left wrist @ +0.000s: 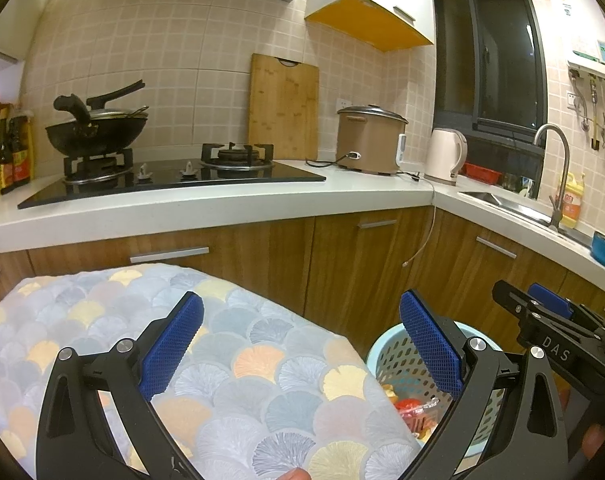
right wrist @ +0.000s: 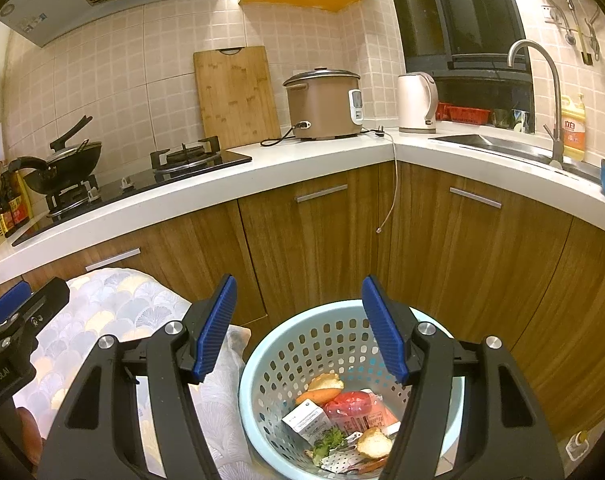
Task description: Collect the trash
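Left gripper point(left wrist: 300, 344) fingers spread wide, nothing between them, hovering over the fan-pattern tablecloth point(left wrist: 230, 360). Right gripper point(right wrist: 298, 330) also spread and empty, above the light-blue perforated basket point(right wrist: 270, 364) on the floor, just right of the table and near the wooden cabinets point(right wrist: 314, 232). Trash sits in the basket bottom: red wrapper point(right wrist: 352, 406), small white carton point(right wrist: 306, 420), bread pieces point(right wrist: 376, 442), carrot point(right wrist: 318, 395), some greens point(right wrist: 328, 440).
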